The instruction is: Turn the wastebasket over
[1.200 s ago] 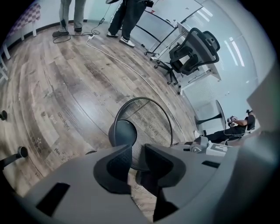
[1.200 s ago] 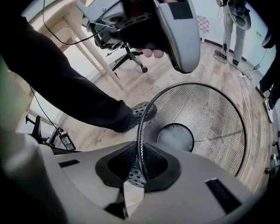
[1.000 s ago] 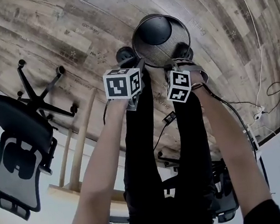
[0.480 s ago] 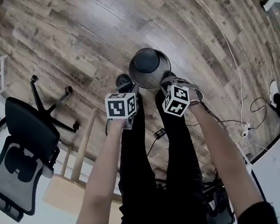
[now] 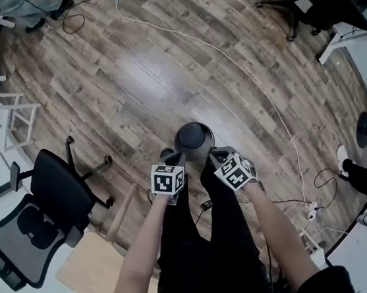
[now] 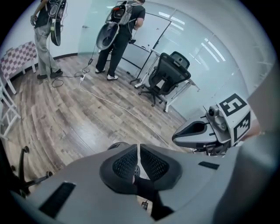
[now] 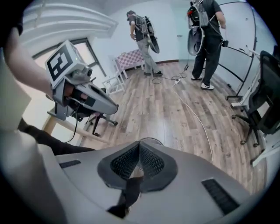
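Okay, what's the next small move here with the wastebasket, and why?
The wastebasket stands on the floor, apart from the left hand-held gripper and right hand-held gripper, whose jaws have just closed on nothing. Its solid dark base seems to face up, so it looks already turned over, though that is uncertain from above. So probably just bring both to rest.

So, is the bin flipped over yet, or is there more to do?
Looks done: the wastebasket stands on the floor, apparently solid base up, though that's hard to confirm from above. Nothing is in hand: left tongs and right tongs have just closed on nothing, above it. Nothing seems left.
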{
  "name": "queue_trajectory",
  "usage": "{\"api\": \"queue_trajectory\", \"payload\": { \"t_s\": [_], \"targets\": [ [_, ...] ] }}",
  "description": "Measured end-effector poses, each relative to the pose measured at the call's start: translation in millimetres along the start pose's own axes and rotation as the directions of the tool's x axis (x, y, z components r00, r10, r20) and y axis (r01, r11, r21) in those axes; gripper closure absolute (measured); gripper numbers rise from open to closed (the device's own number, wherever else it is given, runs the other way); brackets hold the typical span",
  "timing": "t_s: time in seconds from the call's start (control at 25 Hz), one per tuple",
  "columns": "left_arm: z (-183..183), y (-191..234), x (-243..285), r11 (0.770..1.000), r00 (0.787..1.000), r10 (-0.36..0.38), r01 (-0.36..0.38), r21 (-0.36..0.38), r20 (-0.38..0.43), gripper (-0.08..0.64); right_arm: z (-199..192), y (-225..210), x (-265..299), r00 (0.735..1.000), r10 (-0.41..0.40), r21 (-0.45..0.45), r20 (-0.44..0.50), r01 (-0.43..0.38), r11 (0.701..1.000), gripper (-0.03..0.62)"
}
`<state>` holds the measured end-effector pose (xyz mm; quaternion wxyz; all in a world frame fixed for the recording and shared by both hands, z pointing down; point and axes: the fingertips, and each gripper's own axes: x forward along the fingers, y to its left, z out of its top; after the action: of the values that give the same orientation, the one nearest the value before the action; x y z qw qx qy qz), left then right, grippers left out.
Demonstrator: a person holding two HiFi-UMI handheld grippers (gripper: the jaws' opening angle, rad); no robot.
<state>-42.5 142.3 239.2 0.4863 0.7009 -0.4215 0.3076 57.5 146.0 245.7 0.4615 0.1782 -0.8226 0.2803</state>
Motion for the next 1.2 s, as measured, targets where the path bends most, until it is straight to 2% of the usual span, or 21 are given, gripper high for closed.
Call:
{"api": "queue_trajectory", "payload": {
  "t_s": [0.16, 0.28, 0.44, 0.6, 0.8, 1.08, 1.2],
  "targets": [
    [22, -20, -37, 0.999, 0.997, -0.038, 0.038, -0.008, 0.074, 0.531, 35, 9, -45, 0.992, -0.028, 0.069, 0.121, 0.019, 0.997, 0.56],
    [37, -39, -74, 0.997, 0.989, -0.075, 0.076, 0.0, 0.129, 0.54, 64, 22, -84, 0.973, -0.037, 0.109, 0.227, 0.012, 0.994, 0.56],
    [70, -62, -119, 0.993, 0.963, -0.12, 0.116, 0.029, 0.243, 0.543, 104, 27, -134, 0.929, -0.061, 0.147, 0.365, 0.007, 0.989, 0.56],
    [103, -77, -159, 0.988, 0.931, -0.156, 0.14, 0.069, 0.33, 0.543, 142, 33, -179, 0.868, -0.086, 0.193, 0.489, -0.011, 0.981, 0.56],
    [150, -99, -207, 0.974, 0.88, -0.212, 0.154, 0.167, 0.425, 0.543, 188, 48, -234, 0.787, -0.106, 0.2, 0.608, -0.023, 0.979, 0.56],
    [211, -128, -274, 0.942, 0.776, -0.312, 0.176, 0.287, 0.548, 0.543, 241, 58, -304, 0.671, -0.116, 0.159, 0.732, -0.002, 0.987, 0.56],
    [223, -139, -292, 0.932, 0.751, -0.334, 0.174, 0.318, 0.57, 0.543, 254, 60, -327, 0.632, -0.127, 0.153, 0.765, 0.014, 0.988, 0.56]
  ]
}}
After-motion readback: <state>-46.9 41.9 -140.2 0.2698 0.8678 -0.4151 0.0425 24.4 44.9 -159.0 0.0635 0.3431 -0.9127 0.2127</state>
